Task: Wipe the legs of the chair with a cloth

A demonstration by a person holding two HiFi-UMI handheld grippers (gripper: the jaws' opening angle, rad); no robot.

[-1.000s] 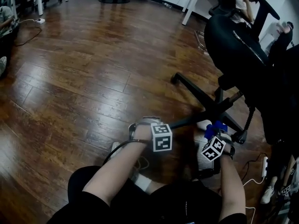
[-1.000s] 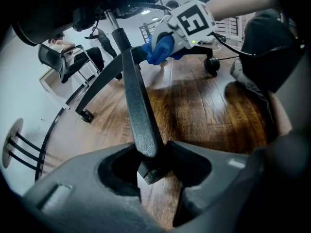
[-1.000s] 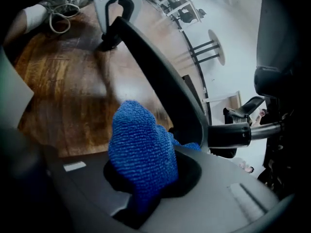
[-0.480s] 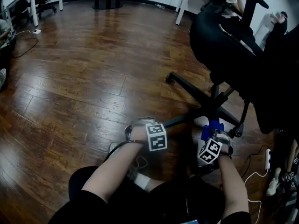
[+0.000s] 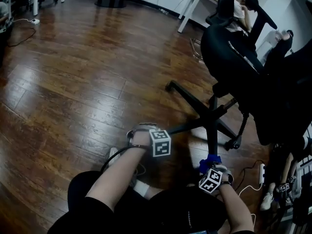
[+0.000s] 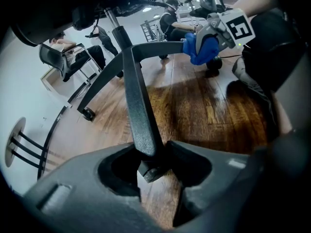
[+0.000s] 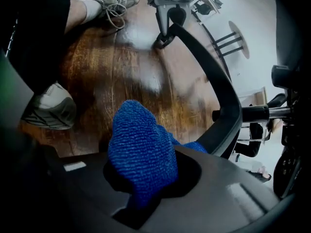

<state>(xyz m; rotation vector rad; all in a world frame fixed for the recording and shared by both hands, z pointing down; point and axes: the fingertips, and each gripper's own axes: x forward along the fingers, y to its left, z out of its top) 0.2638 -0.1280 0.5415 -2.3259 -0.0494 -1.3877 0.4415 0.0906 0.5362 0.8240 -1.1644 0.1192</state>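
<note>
Fingers (image 6: 194, 165) of the left gripper (image 6: 148, 166) are closed on the outer end of one chair leg (image 6: 138, 106), pressing both its sides just above the wooden floor (image 5: 73, 82). Those of the right gripper (image 7: 146, 176) pinch a blue cloth (image 7: 141, 147), which bunches up out of them (a thick wad). The cloth lies against the neighbouring leg (image 6: 160, 46) near its outer end. Both grippers point steeply down. The chair (image 5: 234, 48) is ahead of the person, its black star base spread on the floor, with the two grippers at the two legs nearest the person.
</note>
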